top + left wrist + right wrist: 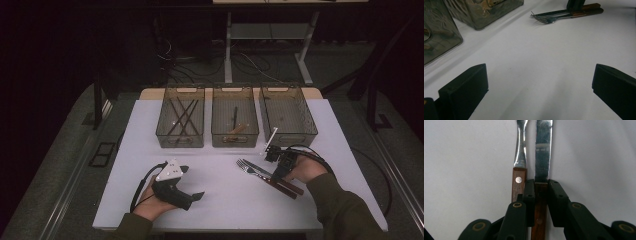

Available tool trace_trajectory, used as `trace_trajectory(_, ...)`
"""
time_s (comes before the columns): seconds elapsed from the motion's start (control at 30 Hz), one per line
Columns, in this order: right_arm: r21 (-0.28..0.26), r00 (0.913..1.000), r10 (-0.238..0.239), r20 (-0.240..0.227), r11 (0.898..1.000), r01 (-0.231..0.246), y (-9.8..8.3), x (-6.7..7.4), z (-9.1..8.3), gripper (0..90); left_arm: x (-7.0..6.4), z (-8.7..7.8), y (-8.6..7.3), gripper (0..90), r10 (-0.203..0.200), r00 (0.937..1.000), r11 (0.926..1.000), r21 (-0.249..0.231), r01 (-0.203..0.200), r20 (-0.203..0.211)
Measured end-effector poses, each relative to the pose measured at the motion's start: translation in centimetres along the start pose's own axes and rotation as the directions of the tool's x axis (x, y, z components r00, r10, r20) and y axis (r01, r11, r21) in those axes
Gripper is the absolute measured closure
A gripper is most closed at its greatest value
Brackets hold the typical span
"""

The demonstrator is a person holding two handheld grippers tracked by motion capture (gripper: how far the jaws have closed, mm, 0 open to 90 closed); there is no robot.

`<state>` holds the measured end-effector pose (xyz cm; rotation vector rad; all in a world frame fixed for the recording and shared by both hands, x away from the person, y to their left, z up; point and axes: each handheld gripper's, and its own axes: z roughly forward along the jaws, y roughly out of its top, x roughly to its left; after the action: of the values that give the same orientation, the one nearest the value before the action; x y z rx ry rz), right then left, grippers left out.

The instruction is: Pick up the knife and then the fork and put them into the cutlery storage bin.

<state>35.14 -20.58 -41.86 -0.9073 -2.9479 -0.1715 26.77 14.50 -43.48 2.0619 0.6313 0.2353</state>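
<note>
**Right tool clamps the knife handle beside the fork**

Nearest the person, the left tool (192, 196) lies low on the white tabletop (225, 200), gripped by the left hand (152, 200). Its 2 jaws are spread wide with bare tabletop between them, as the left gripper view shows; nothing is in its grasp.

A little farther in and to the right, the right hand (307, 172) holds the right tool (276, 176) down over 2 pieces of cutlery that lie side by side. In the right gripper view the jaws are pressed against both sides of the knife (541, 170) at its wooden handle, just below where the blade begins, so the tool is pinching the knife. The fork (520, 157), also wood-handled with a metal rivet, lies just beside it, outside the jaws and touching or nearly touching 1 of them. From above, both pieces rest on the tabletop at a slant, tips towards the middle, handles towards the person's right.

Beyond them, along the far edge, stand 3 clear bins in a row. The left bin (162, 127) holds several thin dark sticks, crossed. The middle bin (216, 131) holds a wood-handled utensil. The right bin (310, 129) has a thin white stick (271, 137) propped at its near corner.
</note>
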Motion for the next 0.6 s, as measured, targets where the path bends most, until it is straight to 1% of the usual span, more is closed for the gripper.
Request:
trace_trajectory(0.17,-0.046,0.9999,-0.004,-0.014,0.999,0.003,-0.2,0.0,-0.3,76.9,0.0,0.0,0.0,0.0,-0.001,1.0000,1.0000,0.000,0.001,-0.001)
trace_trajectory(0.23,-0.058,0.9999,0.002,-0.010,0.998,-0.002,-0.3,0.0,-0.4,76.9,0.0,0.0,0.0,0.0,-0.003,1.0000,1.0000,-0.002,0.003,-0.001)
trace_trajectory(0.27,-0.067,0.9999,-0.004,-0.011,0.998,0.003,-0.5,-0.1,-0.4,76.9,0.0,-0.1,0.0,0.0,-0.001,1.0000,1.0000,-0.003,0.001,-0.001)
trace_trajectory(0.3,-0.083,1.0000,-0.004,-0.007,0.997,0.003,-0.6,-0.1,-0.4,76.9,0.0,-0.1,0.0,0.0,-0.001,1.0000,1.0000,-0.003,0.001,-0.002)
trace_trajectory(0.33,-0.097,0.9999,0.007,-0.010,0.995,-0.008,-0.8,-0.2,-0.5,76.9,0.1,-0.1,0.0,0.0,0.000,1.0000,1.0000,-0.004,0.000,-0.002)
trace_trajectory(0.43,-0.154,0.9997,0.021,-0.013,0.988,-0.022,-1.4,-0.4,-0.9,76.9,0.1,-0.1,0.0,0.0,-0.002,1.0000,1.0000,-0.009,0.002,-0.002)
trace_trajectory(0.47,-0.176,0.9996,0.026,-0.006,0.984,-0.027,-1.6,-0.5,-1.0,76.9,0.2,-0.1,0.0,0.0,0.000,1.0000,1.0000,-0.007,0.000,-0.002)
trace_trajectory(0.5,-0.195,0.9994,0.035,-0.008,0.980,-0.035,-1.8,-0.6,-1.2,76.9,0.2,-0.1,0.0,0.0,-0.001,1.0000,1.0000,-0.008,0.001,-0.002)
trace_trajectory(0.57,-0.241,0.9989,0.046,-0.002,0.969,-0.045,-2.4,-0.8,-1.4,76.9,0.2,-0.1,0.0,0.0,-0.001,1.0000,1.0000,-0.008,0.001,-0.002)
trace_trajectory(0.6,-0.265,0.9982,0.059,-0.007,0.962,-0.059,-2.6,-0.9,-1.5,76.9,0.2,-0.1,0.0,0.0,-0.003,1.0000,0.9999,-0.010,0.003,-0.003)
